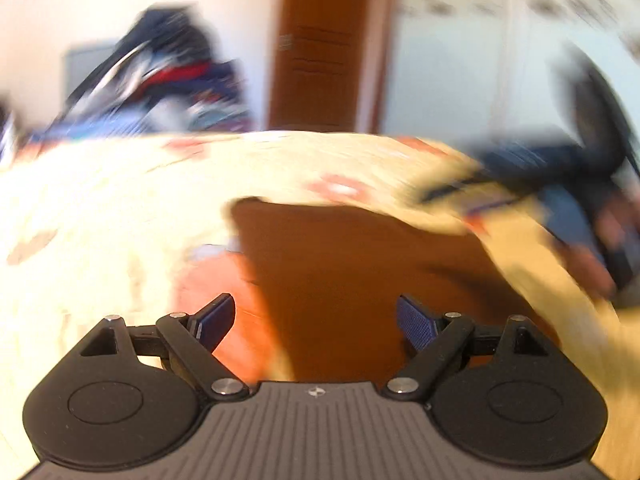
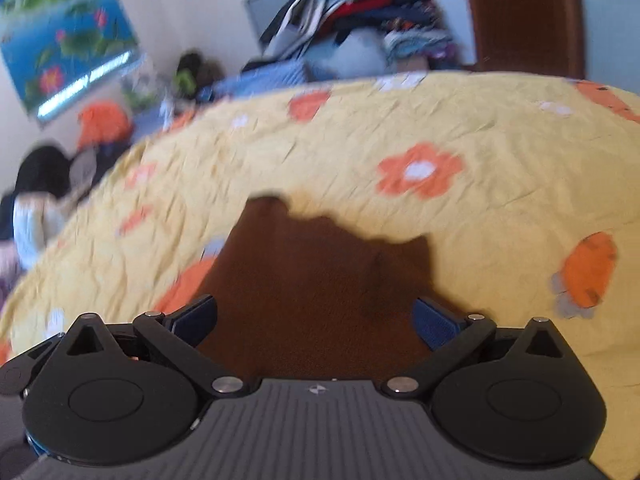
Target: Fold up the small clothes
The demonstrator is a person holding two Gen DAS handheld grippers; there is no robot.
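I have both sets of jaws spread wide and holding nothing: the left gripper (image 1: 316,320) and the right gripper (image 2: 316,322) each look down onto the brown garment (image 2: 320,280), which lies flat on the bed (image 2: 500,208) directly ahead of and between the jaws in both wrist views. Its far edge is ragged and uneven out beyond the jaw tips, and the near part runs in under the grippers, so I cannot tell where the near hem ends. From the left wrist view, the right gripper (image 1: 560,184) shows as a dark smear off to the right of my left jaws, with the hand (image 1: 612,240) on it, too blurred for detail. I judge the step in hand is getting a first grip on the cloth to start a fold. To do it well I would slow down until the picture sharpens, bring each pair of jaws down over a separate corner on the same edge, pinch only the top layer without catching the flowered bed cover, and close both before lifting. The clothes pile (image 2: 360,12) sits far beyond the jaws, well apart from the work.
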